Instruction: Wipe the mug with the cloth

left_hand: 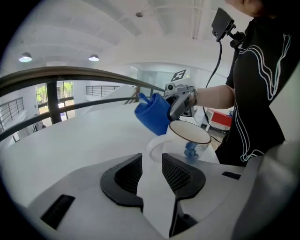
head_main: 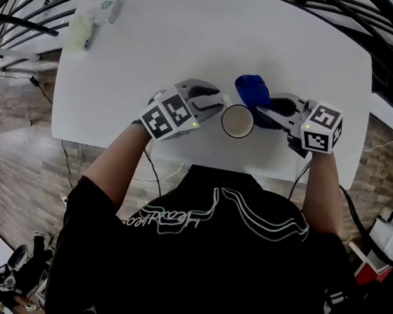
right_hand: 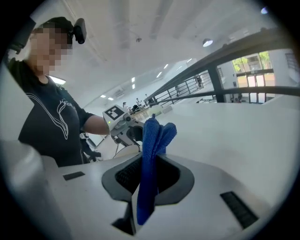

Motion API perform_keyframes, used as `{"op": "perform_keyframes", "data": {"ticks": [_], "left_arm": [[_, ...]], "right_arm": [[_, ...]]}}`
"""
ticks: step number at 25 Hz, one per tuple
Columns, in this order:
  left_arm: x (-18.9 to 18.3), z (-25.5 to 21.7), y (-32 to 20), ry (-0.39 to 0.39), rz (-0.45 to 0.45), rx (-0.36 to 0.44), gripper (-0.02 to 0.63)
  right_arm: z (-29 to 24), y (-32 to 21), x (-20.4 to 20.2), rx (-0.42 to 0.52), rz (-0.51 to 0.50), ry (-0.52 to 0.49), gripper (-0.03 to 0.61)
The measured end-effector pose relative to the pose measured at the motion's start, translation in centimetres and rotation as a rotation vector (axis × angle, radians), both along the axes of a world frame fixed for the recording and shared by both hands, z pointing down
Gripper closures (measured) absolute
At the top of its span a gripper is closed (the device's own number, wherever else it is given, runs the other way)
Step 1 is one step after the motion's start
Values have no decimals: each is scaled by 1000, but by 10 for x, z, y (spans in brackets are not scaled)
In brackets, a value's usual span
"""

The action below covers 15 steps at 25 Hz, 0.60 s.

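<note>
Your left gripper sits over the near middle of the white counter with its jaws apart, clamped on nothing. The white mug stands upright on the counter between the two grippers, mouth up. Its handle lies just ahead of the left fingertips, and the pads do not press on it. The blue cloth bunches up just beside the far right of the mug rim. Your right gripper is clamped on the cloth, which hangs folded between its jaws.
</note>
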<state>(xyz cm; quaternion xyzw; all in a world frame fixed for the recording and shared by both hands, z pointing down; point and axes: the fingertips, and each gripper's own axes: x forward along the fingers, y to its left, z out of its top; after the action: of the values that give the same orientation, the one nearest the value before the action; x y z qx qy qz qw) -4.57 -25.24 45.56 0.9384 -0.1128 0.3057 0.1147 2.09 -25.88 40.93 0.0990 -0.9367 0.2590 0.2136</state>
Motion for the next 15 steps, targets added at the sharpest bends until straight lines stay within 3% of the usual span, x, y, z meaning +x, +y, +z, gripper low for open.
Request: {"op": "perform_keyframes", "data": {"ticks": [3, 7, 8, 11, 15], "left_arm": [[-18, -11, 9, 12, -27, 2, 491], [-31, -59, 30, 115, -122, 24, 504], [-30, -73, 39, 143, -142, 34, 541], [-24, -119, 64, 219, -193, 84, 595], [-6, -178, 116, 345, -231, 87, 606]], "right_arm": [[-25, 5, 8, 85, 148, 2, 529], [-78, 40, 16, 201, 314, -47, 531], [-92, 54, 19, 221, 340, -69, 531], [-127, 90, 21, 266, 379, -133, 531], [-158, 132, 20, 308, 387, -169, 529]]}}
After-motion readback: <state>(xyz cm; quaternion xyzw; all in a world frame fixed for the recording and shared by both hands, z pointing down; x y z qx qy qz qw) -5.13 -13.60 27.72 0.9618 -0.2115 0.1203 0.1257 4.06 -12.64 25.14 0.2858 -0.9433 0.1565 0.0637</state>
